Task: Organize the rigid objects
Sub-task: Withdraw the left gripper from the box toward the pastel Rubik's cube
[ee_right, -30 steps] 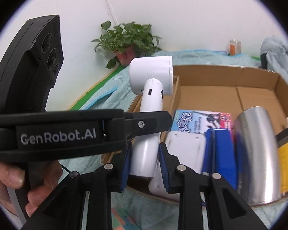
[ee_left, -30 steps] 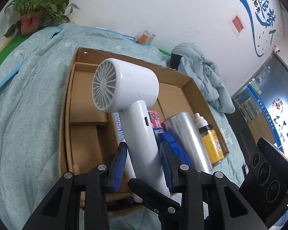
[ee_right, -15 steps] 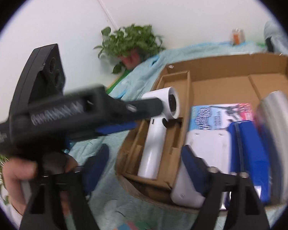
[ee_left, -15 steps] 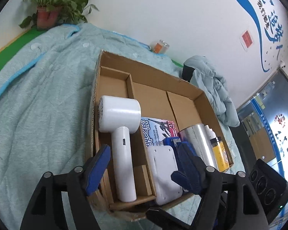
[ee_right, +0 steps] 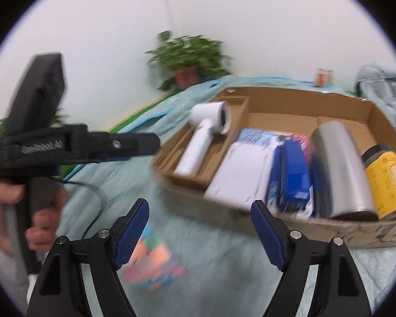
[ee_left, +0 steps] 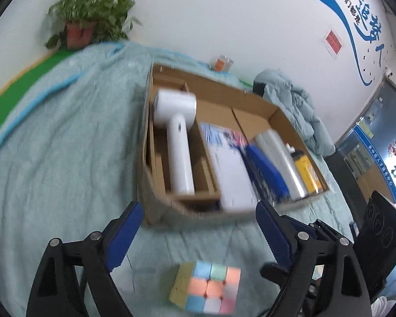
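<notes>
A white hair dryer (ee_left: 175, 142) (ee_right: 200, 137) lies in the left slot of the cardboard box (ee_left: 274, 111) (ee_right: 377, 111). Beside it lie a white flat case (ee_left: 232, 174) (ee_right: 240, 174), a blue box (ee_left: 266, 171) (ee_right: 293, 174), a silver cylinder (ee_left: 282, 163) (ee_right: 338, 169) and a yellow bottle (ee_left: 307, 173) (ee_right: 385, 182). A pastel puzzle cube (ee_left: 208, 288) (ee_right: 150, 261) rests on the blanket in front of the box. My left gripper (ee_left: 196, 227) is still opening, nothing between its fingers, above the cube. My right gripper (ee_right: 199, 227) stands open and empty.
A teal blanket (ee_left: 66, 145) covers the bed. A potted plant (ee_left: 89, 26) stands at the far corner, with a small can (ee_left: 220, 63) against the wall. A rumpled blue-grey garment (ee_left: 298, 105) lies right of the box. A hand (ee_right: 10, 211) holds the left gripper's handle.
Both grippers let go of the hair dryer, which now lies in the box. Both opened wide and drew back from the box, bringing the puzzle cube into view.
</notes>
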`<act>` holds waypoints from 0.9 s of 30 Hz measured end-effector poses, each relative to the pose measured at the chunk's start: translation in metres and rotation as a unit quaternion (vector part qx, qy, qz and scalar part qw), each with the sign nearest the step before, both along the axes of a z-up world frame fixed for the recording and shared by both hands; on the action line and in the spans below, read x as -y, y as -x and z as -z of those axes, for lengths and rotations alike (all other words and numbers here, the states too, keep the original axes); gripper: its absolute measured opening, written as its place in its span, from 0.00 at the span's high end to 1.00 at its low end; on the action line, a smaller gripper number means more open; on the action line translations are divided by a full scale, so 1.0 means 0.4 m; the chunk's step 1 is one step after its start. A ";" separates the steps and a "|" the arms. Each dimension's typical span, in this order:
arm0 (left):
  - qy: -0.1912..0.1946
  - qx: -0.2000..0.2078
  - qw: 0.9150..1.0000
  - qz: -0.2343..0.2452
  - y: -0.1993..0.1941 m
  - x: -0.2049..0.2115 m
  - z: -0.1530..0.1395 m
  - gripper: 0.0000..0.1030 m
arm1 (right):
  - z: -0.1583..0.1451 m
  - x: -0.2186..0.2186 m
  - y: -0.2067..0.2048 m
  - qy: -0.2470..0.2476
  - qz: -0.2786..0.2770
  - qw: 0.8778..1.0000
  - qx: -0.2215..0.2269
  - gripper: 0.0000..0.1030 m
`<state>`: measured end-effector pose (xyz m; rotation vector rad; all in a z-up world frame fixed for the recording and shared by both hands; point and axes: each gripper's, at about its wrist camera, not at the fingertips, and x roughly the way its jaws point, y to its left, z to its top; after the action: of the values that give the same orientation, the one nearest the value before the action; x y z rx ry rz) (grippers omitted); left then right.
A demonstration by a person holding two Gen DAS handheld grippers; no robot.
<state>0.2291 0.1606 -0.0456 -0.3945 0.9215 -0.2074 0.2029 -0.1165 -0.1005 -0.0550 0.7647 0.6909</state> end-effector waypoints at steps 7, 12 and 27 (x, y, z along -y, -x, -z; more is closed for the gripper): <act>0.050 -0.060 0.997 0.003 0.065 0.013 0.107 0.18 | 0.079 0.013 0.082 -0.001 -0.086 0.993 -0.082 0.22; 0.035 -0.084 0.995 0.039 0.090 0.099 0.132 0.24 | 0.109 0.008 0.097 0.007 -0.079 0.991 -0.112 0.22; 0.110 -0.114 0.983 0.095 0.148 0.372 0.145 0.29 | 0.097 0.152 0.128 0.057 -0.053 0.989 -0.125 0.30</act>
<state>0.1697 0.0118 -0.1037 -0.5420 1.1688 -0.4479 0.1517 -0.1774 -0.1395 -0.1160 1.0474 0.7629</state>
